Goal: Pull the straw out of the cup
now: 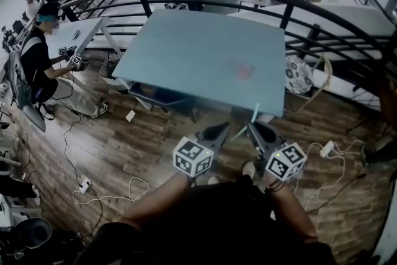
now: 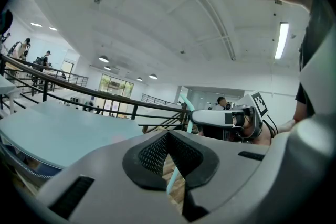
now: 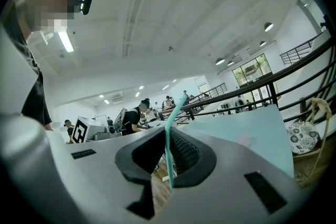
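The straw [image 3: 168, 157] is off the bench [image 1: 186, 53], just past its near edge and above the floor, pinched between the pads of the right gripper [image 1: 251, 128]. Those jaws are pressed onto its middle. Its long axis runs nearly upright, its bent top leaning towards the bench and its lower end hanging just below the pads. No cup shows on or beside the bench in any view, so the pull looks finished.

The left gripper [image 1: 225, 127] sits just left of the straw, equally near the bench edge. Its jaw tips are pressed together with nothing between them, and a strip of straw shows through the gap behind them. The right hand is the one to carry the straw on.

No brand or words can be read. The cubes [image 1: 193, 156] carry only black-and-white square patterns.
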`<state>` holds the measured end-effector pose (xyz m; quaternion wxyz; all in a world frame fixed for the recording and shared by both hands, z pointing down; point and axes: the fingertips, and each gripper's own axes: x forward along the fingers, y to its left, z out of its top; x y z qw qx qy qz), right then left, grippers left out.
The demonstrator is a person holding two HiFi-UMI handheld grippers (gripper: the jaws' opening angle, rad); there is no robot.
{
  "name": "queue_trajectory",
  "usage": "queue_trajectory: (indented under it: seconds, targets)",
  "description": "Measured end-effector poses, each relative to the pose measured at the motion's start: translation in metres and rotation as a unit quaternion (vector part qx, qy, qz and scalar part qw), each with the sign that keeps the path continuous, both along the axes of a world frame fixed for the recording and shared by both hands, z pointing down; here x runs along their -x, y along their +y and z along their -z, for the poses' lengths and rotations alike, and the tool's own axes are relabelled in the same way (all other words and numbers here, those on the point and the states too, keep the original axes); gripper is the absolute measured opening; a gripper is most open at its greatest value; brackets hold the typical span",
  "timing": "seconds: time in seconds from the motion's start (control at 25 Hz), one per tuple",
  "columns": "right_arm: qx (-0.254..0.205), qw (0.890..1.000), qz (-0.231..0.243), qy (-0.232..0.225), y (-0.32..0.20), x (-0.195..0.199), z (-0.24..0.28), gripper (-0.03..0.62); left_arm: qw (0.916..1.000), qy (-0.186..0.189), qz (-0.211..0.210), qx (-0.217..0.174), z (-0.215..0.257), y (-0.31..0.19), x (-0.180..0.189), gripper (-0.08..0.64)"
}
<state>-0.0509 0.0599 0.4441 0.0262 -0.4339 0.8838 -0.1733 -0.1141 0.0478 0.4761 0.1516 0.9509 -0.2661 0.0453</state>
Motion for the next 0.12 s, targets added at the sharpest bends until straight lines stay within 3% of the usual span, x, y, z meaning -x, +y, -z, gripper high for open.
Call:
queue_trajectory:
  seconds: [0.12]
  targets:
    - [-0.001, 1.000, 0.000, 0.002, 0.0000, -0.0007, 0.0005, 0.038, 1.0000, 0.001, 0.000, -0.001, 0.0000, -0.0001, -0.0007, 0.012]
